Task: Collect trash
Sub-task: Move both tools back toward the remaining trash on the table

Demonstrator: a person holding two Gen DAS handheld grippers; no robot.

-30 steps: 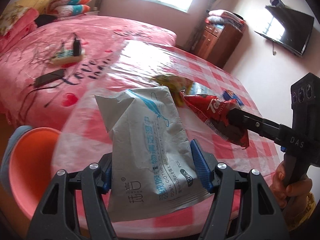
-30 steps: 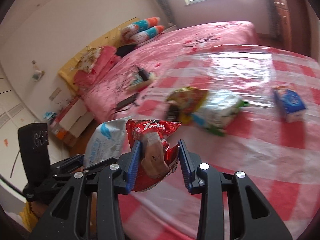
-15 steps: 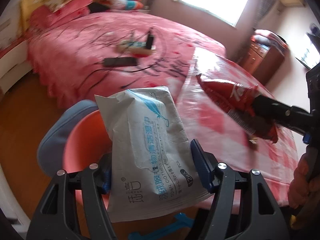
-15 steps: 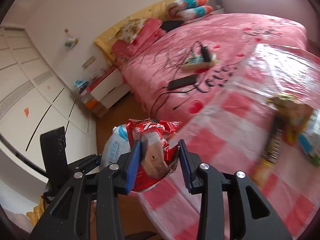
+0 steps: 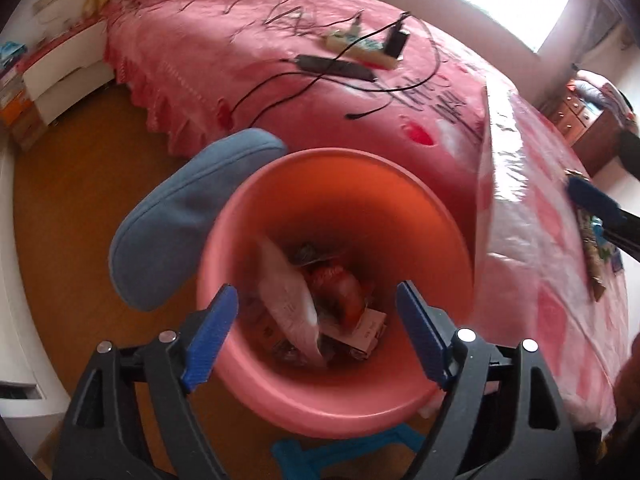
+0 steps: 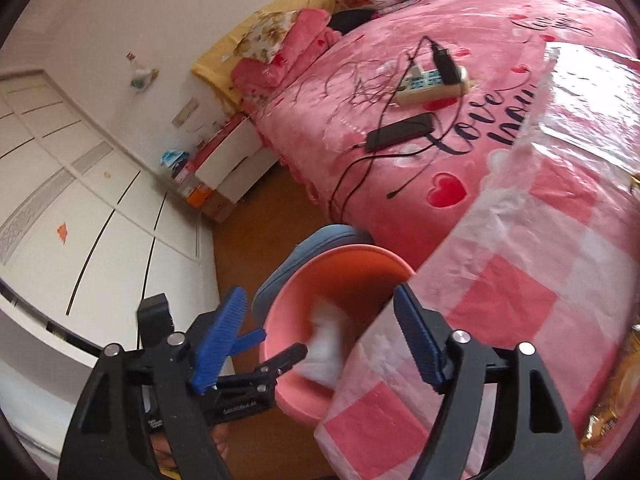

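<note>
In the left wrist view my left gripper points down into a pink bin. Its jaws are opening and nothing is between them. A white wipes pack and a red snack wrapper lie in the bin among other trash. My right gripper hovers by the bin at the table's edge, jaws opening and empty. The white pack shows blurred inside the bin. The left gripper reaches over the rim from the left. More wrappers lie on the table, and a yellow wrapper.
A blue lid leans behind the bin. The table has a pink checked cloth under clear plastic. A pink bed carries a power strip and cables. White cupboards line the wooden floor.
Both grippers swung from the table to above the bin and opened. The white wipes pack and the red wrapper left the jaws and now lie in the bin.
</note>
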